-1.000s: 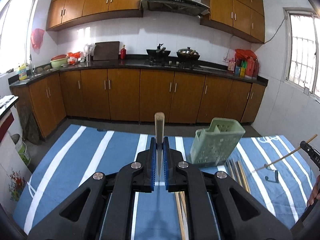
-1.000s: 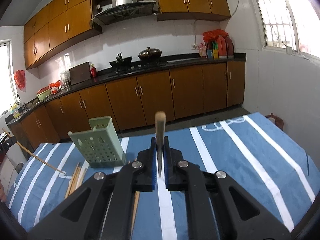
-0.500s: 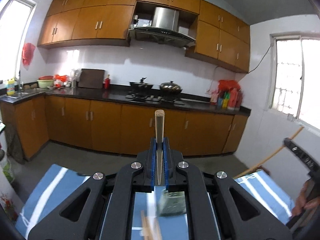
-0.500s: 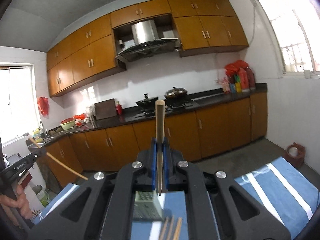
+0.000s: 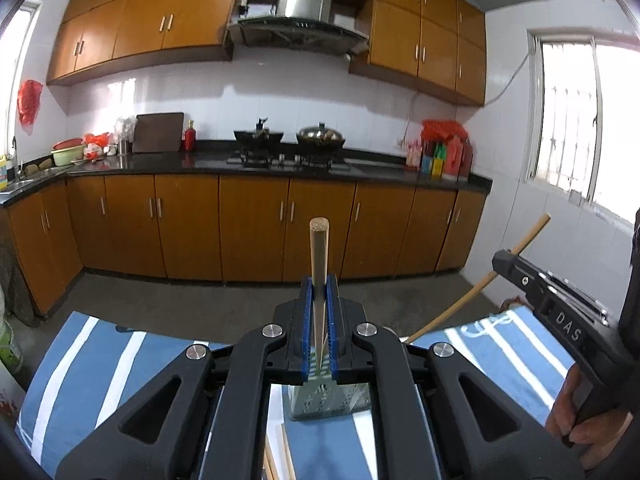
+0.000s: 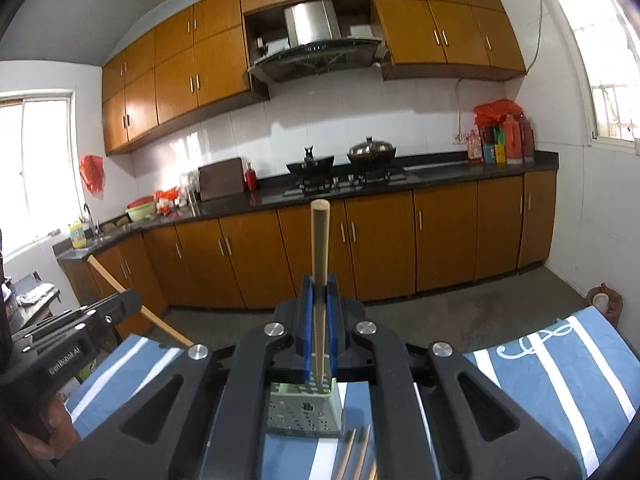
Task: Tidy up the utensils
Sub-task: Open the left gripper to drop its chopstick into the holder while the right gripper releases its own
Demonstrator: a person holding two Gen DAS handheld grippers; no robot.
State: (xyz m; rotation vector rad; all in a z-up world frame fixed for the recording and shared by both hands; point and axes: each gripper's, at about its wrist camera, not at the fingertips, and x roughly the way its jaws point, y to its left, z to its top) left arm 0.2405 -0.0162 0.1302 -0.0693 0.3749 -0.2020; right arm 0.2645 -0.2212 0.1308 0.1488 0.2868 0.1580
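My left gripper (image 5: pixel 319 292) is shut on a wooden chopstick (image 5: pixel 319 256) held upright, its lower tip over the pale green perforated utensil holder (image 5: pixel 328 402) on the blue striped cloth. My right gripper (image 6: pixel 319 292) is shut on another wooden chopstick (image 6: pixel 320 248), also upright above the same holder (image 6: pixel 304 410). Each gripper shows in the other's view: the right one (image 5: pixel 560 300) at the right with its chopstick slanting, the left one (image 6: pixel 76 336) at the left. Loose chopsticks lie on the cloth in front of the holder (image 5: pixel 280 460) (image 6: pixel 356 456).
The table has a blue cloth with white stripes (image 5: pixel 100 368). Behind it run brown kitchen cabinets (image 5: pixel 256 228), a dark counter with a stove and pots (image 5: pixel 288 152), and a range hood (image 5: pixel 300 12). A small jar (image 6: pixel 604 302) stands on the floor at the right.
Both grippers rose and tilted up with their chopsticks, then came closer together over the green holder, which now sits directly beneath the jaws in both views.
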